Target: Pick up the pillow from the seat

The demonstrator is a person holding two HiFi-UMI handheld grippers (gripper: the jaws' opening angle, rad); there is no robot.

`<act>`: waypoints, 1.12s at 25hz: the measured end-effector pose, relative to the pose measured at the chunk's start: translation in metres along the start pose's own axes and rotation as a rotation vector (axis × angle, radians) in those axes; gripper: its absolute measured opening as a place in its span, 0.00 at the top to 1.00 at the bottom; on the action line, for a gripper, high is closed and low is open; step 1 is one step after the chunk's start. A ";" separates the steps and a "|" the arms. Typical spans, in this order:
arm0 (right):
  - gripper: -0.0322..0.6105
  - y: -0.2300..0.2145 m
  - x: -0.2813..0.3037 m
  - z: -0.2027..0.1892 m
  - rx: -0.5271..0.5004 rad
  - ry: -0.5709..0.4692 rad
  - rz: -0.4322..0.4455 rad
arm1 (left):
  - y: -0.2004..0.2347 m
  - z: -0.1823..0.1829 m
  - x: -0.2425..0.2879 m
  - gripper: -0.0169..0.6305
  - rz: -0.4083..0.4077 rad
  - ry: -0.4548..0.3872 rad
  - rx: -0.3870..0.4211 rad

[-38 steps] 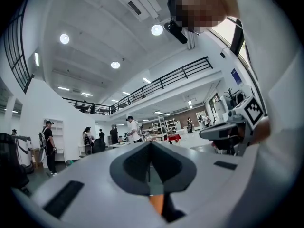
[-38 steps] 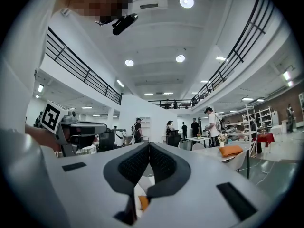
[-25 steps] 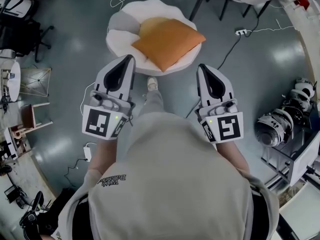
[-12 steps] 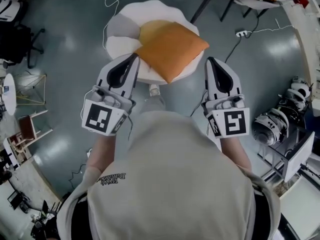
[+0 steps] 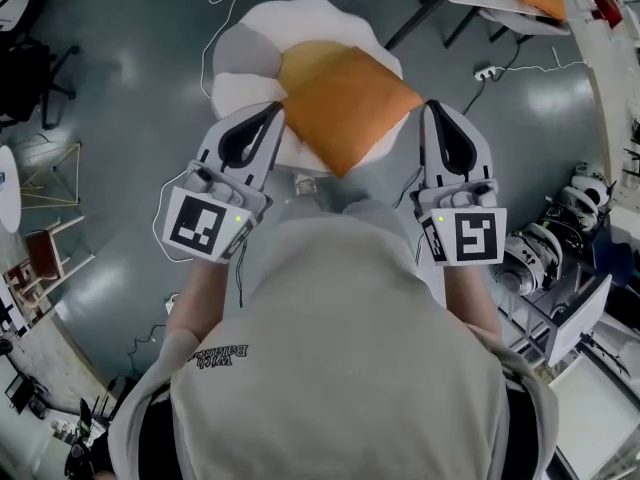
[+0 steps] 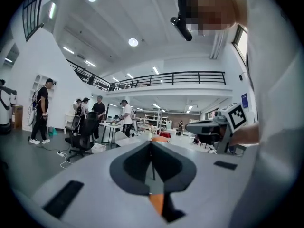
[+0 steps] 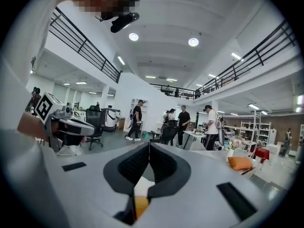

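Orange pillow [image 5: 345,98] now sits closer, flanked by left gripper [image 5: 272,109] and right gripper [image 5: 432,107], fingers [image 5: 262,140] pressed together.

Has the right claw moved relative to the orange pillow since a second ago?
Yes. The right claw has advanced toward the round white padded seat; its tip is now level with the nearest corner of the orange square fabric pillow.

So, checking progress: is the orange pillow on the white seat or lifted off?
On the seat: the orange square pillow lies flat across the white round seat, and nothing grips it.
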State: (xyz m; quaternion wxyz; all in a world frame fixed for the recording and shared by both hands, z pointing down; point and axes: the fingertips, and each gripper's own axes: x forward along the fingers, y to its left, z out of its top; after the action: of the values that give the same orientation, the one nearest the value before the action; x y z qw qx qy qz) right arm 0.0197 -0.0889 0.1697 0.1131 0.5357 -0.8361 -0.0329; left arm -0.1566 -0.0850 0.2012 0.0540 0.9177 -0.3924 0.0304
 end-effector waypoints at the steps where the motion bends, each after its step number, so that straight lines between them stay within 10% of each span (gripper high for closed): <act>1: 0.93 -0.003 0.006 0.000 -0.007 0.002 0.002 | 0.005 -0.003 0.002 0.96 0.009 0.004 -0.005; 20: 0.93 -0.061 0.105 -0.076 -0.036 0.036 0.379 | 0.028 -0.044 0.062 0.96 0.354 0.132 -0.098; 28: 0.93 -0.110 0.127 -0.152 -0.045 0.179 0.371 | 0.035 -0.094 0.102 0.85 0.419 0.232 -0.123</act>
State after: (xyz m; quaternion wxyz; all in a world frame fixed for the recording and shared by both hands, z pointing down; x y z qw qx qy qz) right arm 0.1004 -0.2400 0.3179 0.2032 0.3706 -0.9061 0.0177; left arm -0.1128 -0.1706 0.3069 0.1468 0.8017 -0.5665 0.1220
